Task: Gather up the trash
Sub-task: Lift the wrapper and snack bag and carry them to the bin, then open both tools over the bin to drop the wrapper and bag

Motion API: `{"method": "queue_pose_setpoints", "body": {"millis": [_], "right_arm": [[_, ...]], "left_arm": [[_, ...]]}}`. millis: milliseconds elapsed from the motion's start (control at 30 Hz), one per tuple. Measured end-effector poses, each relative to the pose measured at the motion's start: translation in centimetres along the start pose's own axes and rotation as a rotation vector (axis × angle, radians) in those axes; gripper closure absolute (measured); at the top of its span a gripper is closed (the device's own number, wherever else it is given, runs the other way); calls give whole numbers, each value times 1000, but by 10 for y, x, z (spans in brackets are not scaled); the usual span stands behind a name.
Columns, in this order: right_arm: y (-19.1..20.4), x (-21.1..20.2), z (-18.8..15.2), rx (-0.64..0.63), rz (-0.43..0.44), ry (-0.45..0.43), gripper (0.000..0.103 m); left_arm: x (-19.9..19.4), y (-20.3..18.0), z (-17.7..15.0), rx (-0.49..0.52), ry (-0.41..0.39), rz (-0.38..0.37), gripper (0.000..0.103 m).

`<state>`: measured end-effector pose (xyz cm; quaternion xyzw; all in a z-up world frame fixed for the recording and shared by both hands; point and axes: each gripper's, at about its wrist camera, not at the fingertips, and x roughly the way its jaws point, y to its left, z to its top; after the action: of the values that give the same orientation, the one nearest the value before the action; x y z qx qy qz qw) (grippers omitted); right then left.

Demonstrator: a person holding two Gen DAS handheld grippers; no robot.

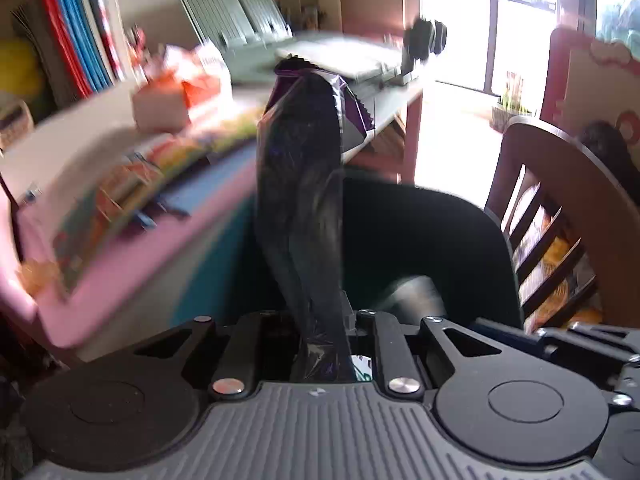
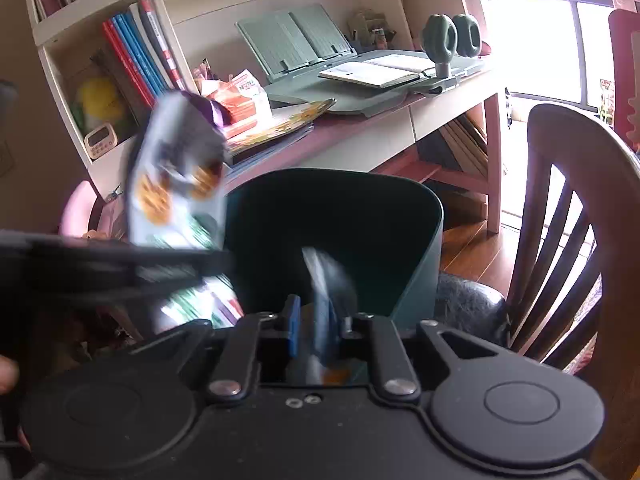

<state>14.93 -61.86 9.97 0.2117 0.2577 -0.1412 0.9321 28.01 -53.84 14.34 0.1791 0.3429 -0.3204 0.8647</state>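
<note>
With the left tongs [image 1: 320, 332] clamped on the purple wrapper [image 1: 300, 184] and the right tongs [image 2: 316, 332] parted around a blurred scrap [image 2: 326, 280], either risked missing the dark bin [image 2: 424, 216] at frame centre.

Sunlit window [image 2: 560, 40] behind pink-topped desk [image 2: 360, 128], bookshelf [image 2: 100, 40], wooden chair [image 2: 580, 220].

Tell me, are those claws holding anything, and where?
The left gripper pinches a purple wrapper by its bottom end. A blurred wrapper stands between the right gripper's parted jaws, seemingly loose.
</note>
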Motion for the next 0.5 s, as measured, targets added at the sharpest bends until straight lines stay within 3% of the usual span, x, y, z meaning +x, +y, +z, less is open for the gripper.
{"method": "queue_pose_setpoints", "body": {"millis": [133,233,367,433,500], "right_arm": [[3,-3,-1,-26,-14,-16,73],[3,-5,-3,-22,-15,-14,71],[5,-12,-3,-21,-20,-21,66],[7,-17,-4,-24,-19,-25,56],[12,-25,-7,-32,-9,-27,56]], "left_arm": [[6,-7,-6,-7,25,-26,81],[0,-9,-10,-14,20,-19,64],[-9,-2,-11,-36,-10,-10,29],[-19,5,-15,-44,-25,-22,29],[-32,11,-20,-47,-36,-14,29]]}}
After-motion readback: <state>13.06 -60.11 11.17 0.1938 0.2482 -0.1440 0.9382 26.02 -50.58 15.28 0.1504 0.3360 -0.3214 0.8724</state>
